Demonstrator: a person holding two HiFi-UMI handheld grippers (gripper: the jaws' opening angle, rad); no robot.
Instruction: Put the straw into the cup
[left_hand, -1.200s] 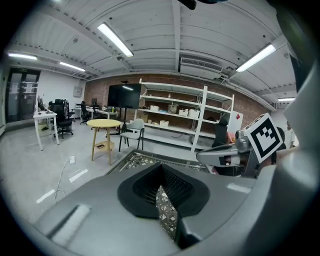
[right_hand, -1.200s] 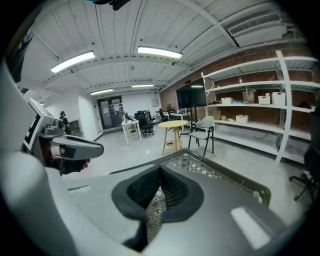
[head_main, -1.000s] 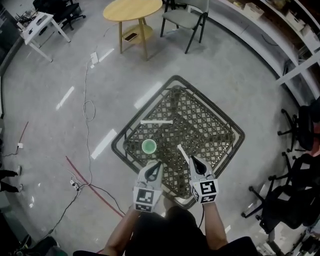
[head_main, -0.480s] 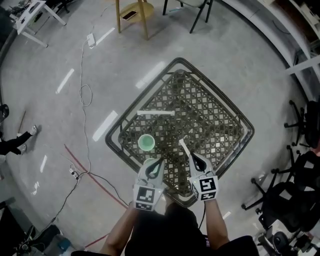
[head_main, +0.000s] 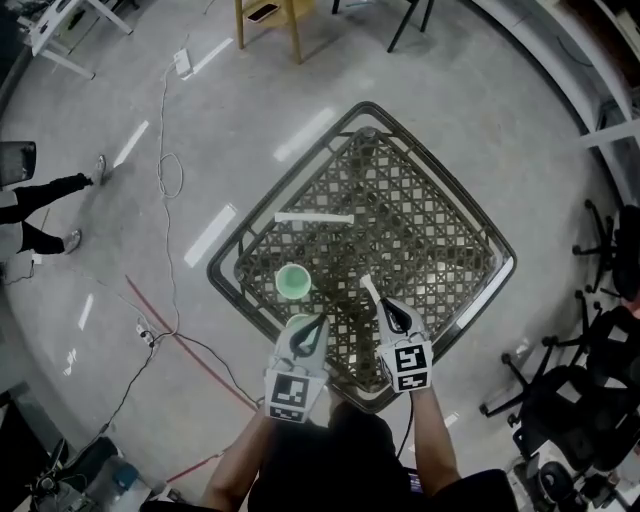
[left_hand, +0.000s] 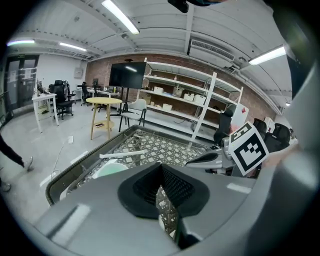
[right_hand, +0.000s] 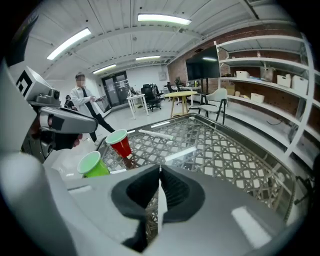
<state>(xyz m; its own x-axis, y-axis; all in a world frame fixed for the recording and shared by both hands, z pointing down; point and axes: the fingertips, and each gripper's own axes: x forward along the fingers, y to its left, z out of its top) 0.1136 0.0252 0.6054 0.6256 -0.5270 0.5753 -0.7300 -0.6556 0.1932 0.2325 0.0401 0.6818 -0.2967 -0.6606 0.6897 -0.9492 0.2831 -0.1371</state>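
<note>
Over the near corner of the lattice desk (head_main: 430, 230), your right gripper (right_hand: 160, 170) has its fingers clenched on the straw (head_main: 372, 296). The straw shows as a thin white strip pinched between them and juts forward past the tips toward the desk's middle. Your left gripper (left_hand: 161, 167) has its fingers pressed together with nothing plainly between them. It hangs just above the green cup (right_hand: 92, 165), and the right gripper view shows a gap between tip and rim. A red cup (right_hand: 120, 144) stands upright a little farther out, and a second straw (head_main: 313, 217) lies flat beyond both cups.

I judge you are in the carry step: the straw is in hand but not yet over any mouth, and its free end sits to the right of both cups. Next, swing that end leftward over the cup you choose. Tip the straw steeper so it points into the mouth, lower it inside, and only then release. Neither cup is held, so a sideways nudge could topple one.
</note>
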